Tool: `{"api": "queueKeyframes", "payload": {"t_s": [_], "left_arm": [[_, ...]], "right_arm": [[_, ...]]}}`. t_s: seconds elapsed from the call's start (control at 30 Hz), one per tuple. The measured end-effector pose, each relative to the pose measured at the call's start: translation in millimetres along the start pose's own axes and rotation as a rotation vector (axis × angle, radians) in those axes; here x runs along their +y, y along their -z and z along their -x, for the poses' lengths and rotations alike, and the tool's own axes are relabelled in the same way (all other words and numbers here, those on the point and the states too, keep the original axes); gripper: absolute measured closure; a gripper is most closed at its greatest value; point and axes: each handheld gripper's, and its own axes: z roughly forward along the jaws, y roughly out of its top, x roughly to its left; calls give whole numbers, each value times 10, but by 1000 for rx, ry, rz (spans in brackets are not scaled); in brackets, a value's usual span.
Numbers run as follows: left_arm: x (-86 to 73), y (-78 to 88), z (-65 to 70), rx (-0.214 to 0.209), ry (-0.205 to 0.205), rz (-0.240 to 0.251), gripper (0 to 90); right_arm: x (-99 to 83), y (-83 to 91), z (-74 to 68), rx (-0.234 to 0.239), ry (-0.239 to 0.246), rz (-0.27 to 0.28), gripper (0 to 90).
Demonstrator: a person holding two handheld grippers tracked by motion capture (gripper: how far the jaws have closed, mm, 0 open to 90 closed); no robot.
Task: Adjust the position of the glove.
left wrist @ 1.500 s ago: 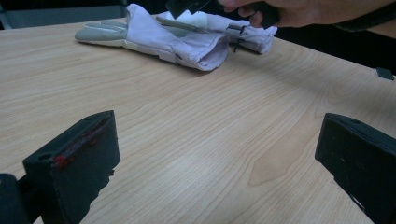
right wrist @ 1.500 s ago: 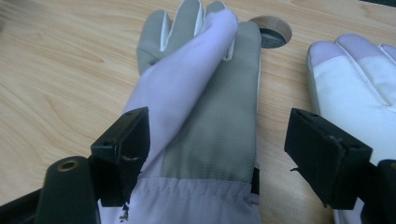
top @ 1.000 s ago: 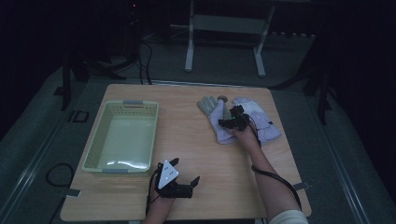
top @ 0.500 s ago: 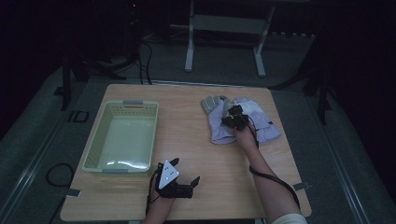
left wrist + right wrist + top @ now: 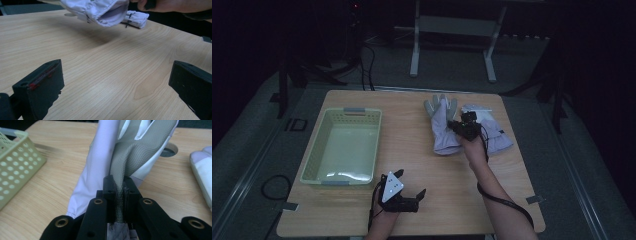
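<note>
Glove (image 5: 140, 152) palm fabric pinched btwn right gripper (image 5: 119, 185) jaws, just closed.

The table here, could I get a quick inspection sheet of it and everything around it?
Surface: pale wooden table, bare in the middle.
Job's things: lavender glove pinched and partly lifted; second glove lying flat; pale green basket holding nothing.
Clutter: nothing seen.
Tools: right tool has just closed on the lavender glove; left tool open, low over the table.
Cables: one trails from the right tool.
Surroundings: dark floor, metal stand.
</note>
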Motion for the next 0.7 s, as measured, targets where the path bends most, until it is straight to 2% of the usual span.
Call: {"api": "queueKeyframes", "payload": {"t_s": [0.17,0.2,0.43,0.57,0.7], "left_arm": [[0,0,1,1,-1,0,0],[0,1,0,0,0,1,0],[1,0,1,0,-5,-3,0],[0,0,0,-6,-1,1,0],[0,1,-1,-6,-1,0,0]], "right_arm": [[-92,146,-118,-8,-18,51,831],[-171,218,-196,-23,-10,72,832],[-407,378,-429,-3,-3,88,832],[-542,394,-497,0,-41,104,832],[-637,310,-578,-9,-32,86,832]]}}
